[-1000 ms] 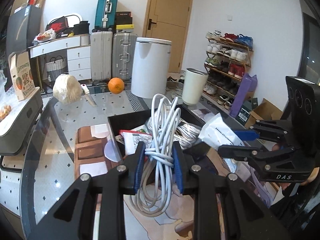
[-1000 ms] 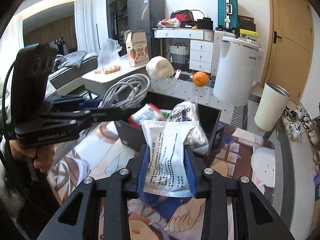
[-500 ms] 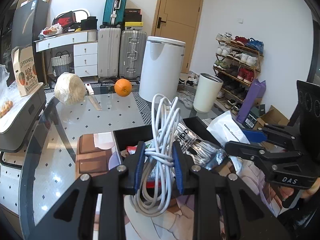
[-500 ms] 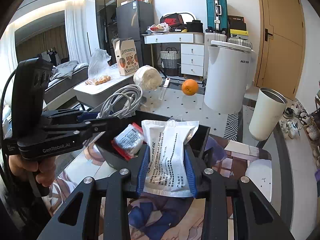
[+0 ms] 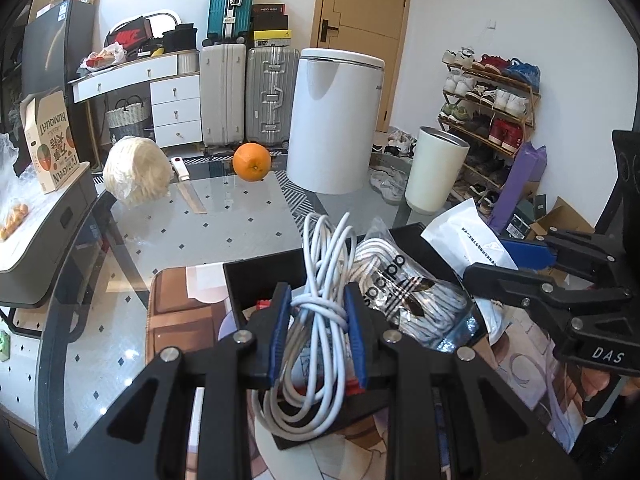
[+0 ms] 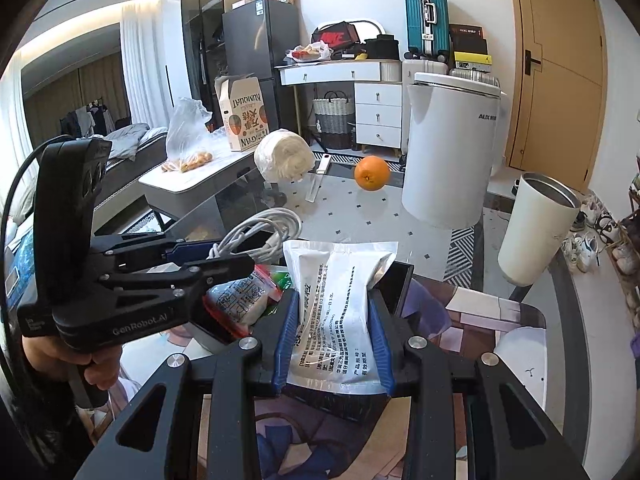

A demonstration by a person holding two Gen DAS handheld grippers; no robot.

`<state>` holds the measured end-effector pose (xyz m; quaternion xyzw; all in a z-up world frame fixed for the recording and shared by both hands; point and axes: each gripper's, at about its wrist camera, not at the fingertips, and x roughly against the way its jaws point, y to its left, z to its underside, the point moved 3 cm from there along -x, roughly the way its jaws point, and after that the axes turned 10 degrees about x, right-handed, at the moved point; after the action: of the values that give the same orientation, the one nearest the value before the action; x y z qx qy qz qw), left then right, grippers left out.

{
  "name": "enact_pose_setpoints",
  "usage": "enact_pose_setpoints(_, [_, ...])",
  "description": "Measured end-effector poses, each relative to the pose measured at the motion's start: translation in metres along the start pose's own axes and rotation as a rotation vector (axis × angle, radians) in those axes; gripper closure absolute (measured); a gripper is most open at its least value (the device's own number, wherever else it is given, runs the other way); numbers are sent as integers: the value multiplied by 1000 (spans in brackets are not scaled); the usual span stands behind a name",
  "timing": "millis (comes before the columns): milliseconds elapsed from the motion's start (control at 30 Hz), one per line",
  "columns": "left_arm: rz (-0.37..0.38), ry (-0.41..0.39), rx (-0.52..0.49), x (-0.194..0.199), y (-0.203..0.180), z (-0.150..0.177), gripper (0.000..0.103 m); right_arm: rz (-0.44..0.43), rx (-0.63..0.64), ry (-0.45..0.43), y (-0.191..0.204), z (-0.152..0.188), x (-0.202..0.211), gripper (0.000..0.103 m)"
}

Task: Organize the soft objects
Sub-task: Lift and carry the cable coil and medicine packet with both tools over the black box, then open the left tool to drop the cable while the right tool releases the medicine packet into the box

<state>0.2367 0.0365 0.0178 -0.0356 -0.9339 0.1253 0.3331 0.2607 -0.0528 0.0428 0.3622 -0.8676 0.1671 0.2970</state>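
Observation:
In the left wrist view my left gripper (image 5: 316,302) is shut on a coiled white cable (image 5: 322,256), which hangs over the near wall of a black box (image 5: 260,266). A clear bag of white fabric with a black logo (image 5: 404,296) lies in the box. To the right, my right gripper (image 5: 516,258) holds a white pouch (image 5: 466,240) above the box's far corner. In the right wrist view my right gripper (image 6: 334,304) is shut on that white printed pouch (image 6: 340,280) over the black box (image 6: 400,284). My left gripper (image 6: 212,258) holds the cable (image 6: 260,226) beside a red-edged packet (image 6: 240,300).
The box stands on a printed mat (image 5: 180,320) on a glass table (image 5: 240,232). Farther back lie an orange (image 5: 252,162), a wrapped pale round bundle (image 5: 136,176) and a knife (image 5: 188,188). A white bin (image 5: 336,120) and a white tumbler (image 5: 436,172) stand beyond the table's far edge.
Both grippers have moved forward with their loads, and the black box now sits lower and nearer under them. The grips on cable and pouch are unchanged.

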Motion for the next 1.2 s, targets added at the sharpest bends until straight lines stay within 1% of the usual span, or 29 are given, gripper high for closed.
enact_pose_setpoints(67, [-7, 3, 3, -4, 1, -1, 78, -1, -2, 3, 1, -1, -4, 69])
enact_pose_setpoints(133, [0, 0, 16, -7, 2, -1, 78, -3, -4, 8, 2, -2, -8, 69])
enact_pose_setpoints(300, [7, -8, 10, -8, 4, -2, 78, -9, 0, 24, 5, -5, -21, 69])
enact_pose_setpoints(467, [20, -22, 37, -7, 7, -2, 78, 15, 10, 52, 7, -6, -36, 69])
enact_pose_setpoints(633, [23, -28, 43, -5, 8, -3, 78, 36, 25, 64, 9, -8, -47, 69])
enact_pose_setpoints(700, [23, -33, 45, -3, 9, -4, 78, 31, 41, 65, 14, -9, -49, 68])
enact_pose_setpoints(733, [22, -33, 48, -3, 10, -4, 78, 30, 49, 69, 16, -9, -50, 65])
enact_pose_setpoints(767, [20, -32, 52, -3, 10, -4, 78, 28, 53, 72, 17, -9, -50, 57])
enact_pose_setpoints(900, [25, -32, 50, -3, 10, -3, 78, 9, 70, 51, 17, -7, -39, 42])
enact_pose_setpoints(933, [27, -33, 48, -2, 9, -3, 78, 12, 68, 45, 15, -7, -36, 36])
enact_pose_setpoints(1000, [25, -30, 46, -3, 9, -2, 78, 28, 57, 31, 9, -5, -30, 35])
enact_pose_setpoints(1100, [20, -30, 39, -4, 8, -1, 78, 61, 44, 47, -2, 0, -29, 34])
enact_pose_setpoints(1200, [28, -29, 31, -5, 4, 0, 78, 55, 28, 54, -5, 3, -29, 34])
